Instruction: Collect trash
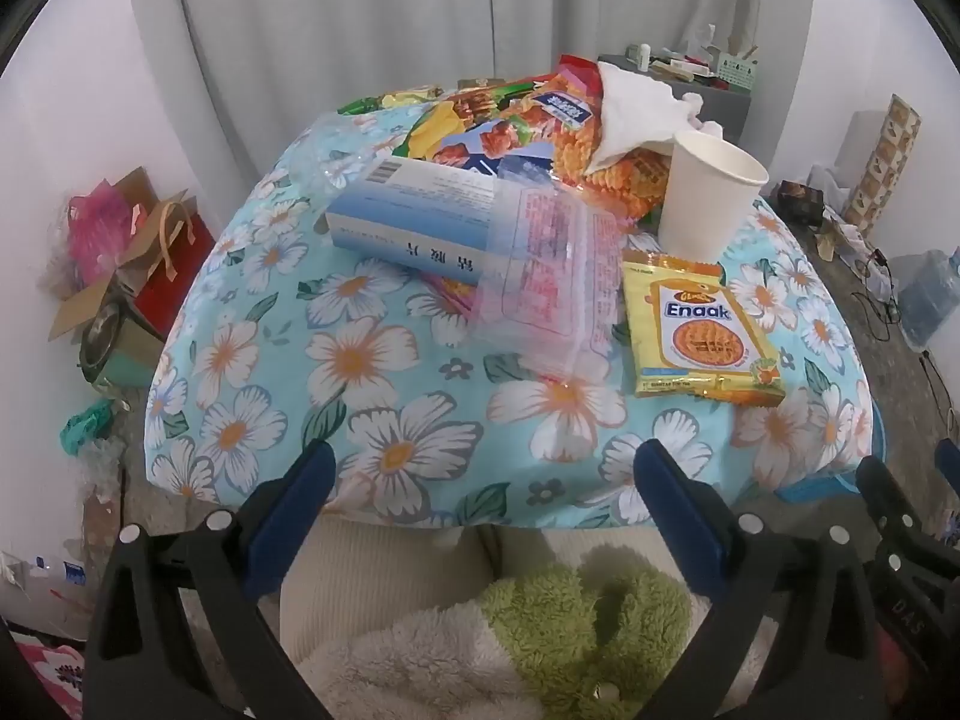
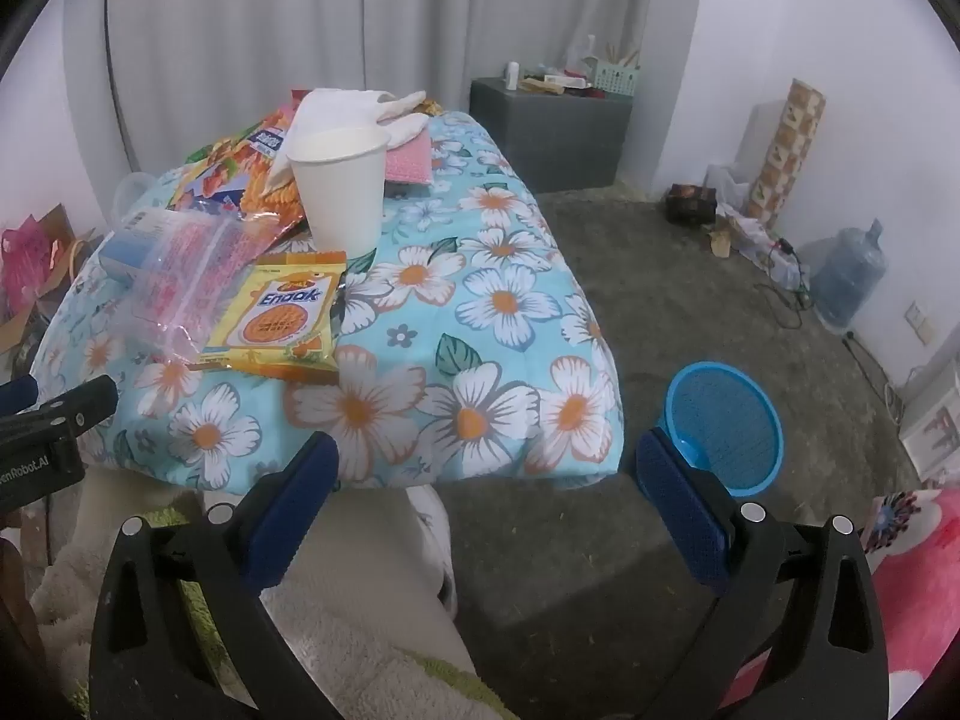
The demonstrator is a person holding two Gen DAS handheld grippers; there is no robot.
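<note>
Trash lies on a table under a floral cloth (image 1: 384,444) (image 2: 510,324). A white paper cup (image 1: 708,195) (image 2: 341,192) stands upright. In front of it lies a yellow Enaak wrapper (image 1: 699,333) (image 2: 279,321). A clear plastic bag (image 1: 552,276) (image 2: 180,276) drapes over a blue-white box (image 1: 414,222). Behind are large orange snack bags (image 1: 510,120) (image 2: 252,162) and a white tissue (image 1: 642,102) (image 2: 354,105). My left gripper (image 1: 483,480) is open and empty at the table's near edge. My right gripper (image 2: 483,474) is open and empty, to the right of the left one. A blue bin (image 2: 723,426) stands on the floor right of the table.
A pink pad (image 2: 408,165) lies behind the cup. A grey cabinet (image 2: 549,132) stands by the back wall. A water jug (image 2: 849,276) and cables sit at the right wall. Boxes and bags (image 1: 120,276) pile up on the left floor. A person's fleece-covered lap (image 1: 480,630) is below the grippers.
</note>
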